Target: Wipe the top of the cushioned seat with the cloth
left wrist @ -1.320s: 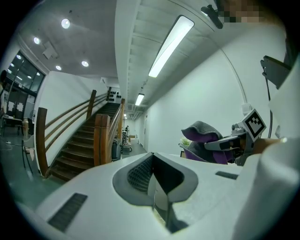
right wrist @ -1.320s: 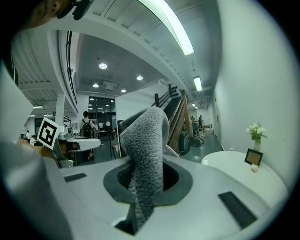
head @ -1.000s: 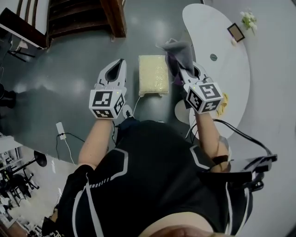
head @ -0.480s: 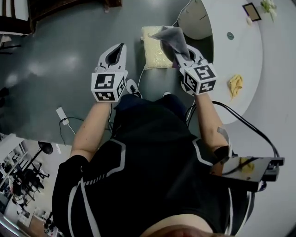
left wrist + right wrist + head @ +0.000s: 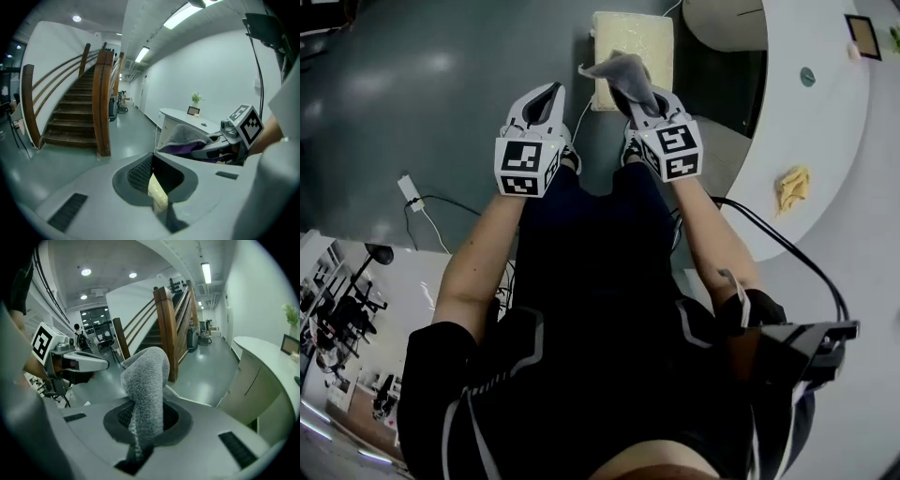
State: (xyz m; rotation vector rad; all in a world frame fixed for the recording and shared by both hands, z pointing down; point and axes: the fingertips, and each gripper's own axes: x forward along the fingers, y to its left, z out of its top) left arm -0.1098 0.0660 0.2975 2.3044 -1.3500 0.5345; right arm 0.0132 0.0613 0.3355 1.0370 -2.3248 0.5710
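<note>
Arms forward, side by side; left tongs (image 5: 547,91) together, right tongs (image 5: 645,101) tight on cloth (image 5: 623,71).

On curved white tabletop (image 5: 836,122) at rt: crumpled yellow rag (image 5: 793,187), small pic frame (image 5: 863,36). On grey floor (image 5: 441,84): white plug (image 5: 410,192) w/ cable. Beyond: wooden stairs (image 5: 70,117).

Grey floor (image 5: 412,84), wooden staircase (image 5: 79,108) (white counter (image 5: 825,141))

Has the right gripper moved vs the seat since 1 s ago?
Yes. It was off the seat's right side. In the head view the right gripper has shifted left and now lines up with the seat, with its cloth overlapping the seat's near edge.
</note>
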